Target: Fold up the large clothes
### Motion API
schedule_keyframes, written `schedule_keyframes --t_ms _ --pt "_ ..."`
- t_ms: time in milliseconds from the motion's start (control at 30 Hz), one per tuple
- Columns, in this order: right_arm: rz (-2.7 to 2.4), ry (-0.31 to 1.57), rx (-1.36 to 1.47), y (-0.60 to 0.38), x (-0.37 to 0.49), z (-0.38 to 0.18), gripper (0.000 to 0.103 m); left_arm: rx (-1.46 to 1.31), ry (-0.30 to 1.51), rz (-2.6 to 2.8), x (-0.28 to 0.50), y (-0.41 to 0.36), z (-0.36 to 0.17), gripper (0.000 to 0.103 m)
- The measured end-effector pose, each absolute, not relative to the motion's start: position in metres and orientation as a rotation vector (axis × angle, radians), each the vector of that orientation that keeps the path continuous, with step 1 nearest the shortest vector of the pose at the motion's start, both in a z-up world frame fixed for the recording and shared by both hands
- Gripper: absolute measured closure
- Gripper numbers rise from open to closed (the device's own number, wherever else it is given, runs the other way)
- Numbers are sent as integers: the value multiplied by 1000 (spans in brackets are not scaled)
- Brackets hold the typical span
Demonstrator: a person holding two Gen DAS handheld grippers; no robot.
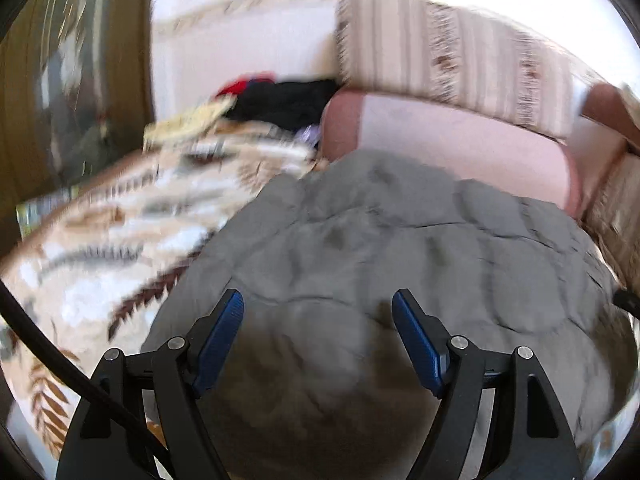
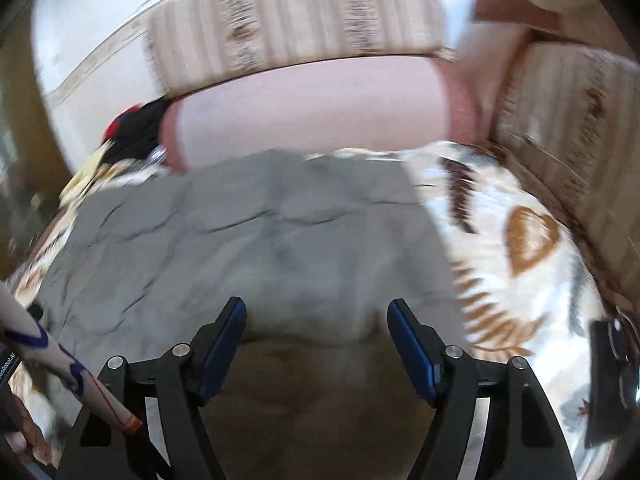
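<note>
Left gripper (image 1: 318,320): blue-padded fingers (image 1: 222,340) spread wide, nothing between them. Grey quilted garment (image 1: 400,248) lies flat just below and ahead of the tips, not touching.

Right gripper (image 2: 316,322): jaws wide apart and empty too, same garment (image 2: 256,236) under and ahead.

Patterned leaf-print blanket (image 2: 520,264) flanks the garment, outward of the fingers. Pink cushion (image 1: 460,136) lies beyond it (both views blurred).

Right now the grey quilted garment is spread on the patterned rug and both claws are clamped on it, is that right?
Not quite. Both wrist views show the left claw and right claw open, holding nothing. The grey quilted garment does lie on the patterned rug.
</note>
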State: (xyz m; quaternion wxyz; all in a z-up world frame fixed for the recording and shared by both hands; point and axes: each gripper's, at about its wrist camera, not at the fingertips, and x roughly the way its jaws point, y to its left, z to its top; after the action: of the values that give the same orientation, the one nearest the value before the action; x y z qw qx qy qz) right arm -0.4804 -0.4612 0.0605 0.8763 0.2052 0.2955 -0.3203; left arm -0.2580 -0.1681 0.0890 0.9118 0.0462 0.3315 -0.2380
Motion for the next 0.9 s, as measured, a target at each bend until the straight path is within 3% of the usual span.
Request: schedule_keyframes --t_ms 133,300,467,600,767,900 --pt "-701 662 553 -491 -483 46 44 108 760 -458 -222 -173 76 27" --pt "-699 744 599 -504 -470 21 44 153 803 -458 -208 -185 65 25" --pt "-689 622 574 -495 -477 56 44 89 724 -521 -220 -183 102 25" --pt "-652 611 530 -503 -448 75 44 139 715 -601 -213 -224 124 25" --pt "-676 723 547 -532 -412 50 44 286 869 -634 -183 -282 91 24" --pt "-643 762 596 -550 -404 26 42 333 901 -617 -173 -306 70 15"
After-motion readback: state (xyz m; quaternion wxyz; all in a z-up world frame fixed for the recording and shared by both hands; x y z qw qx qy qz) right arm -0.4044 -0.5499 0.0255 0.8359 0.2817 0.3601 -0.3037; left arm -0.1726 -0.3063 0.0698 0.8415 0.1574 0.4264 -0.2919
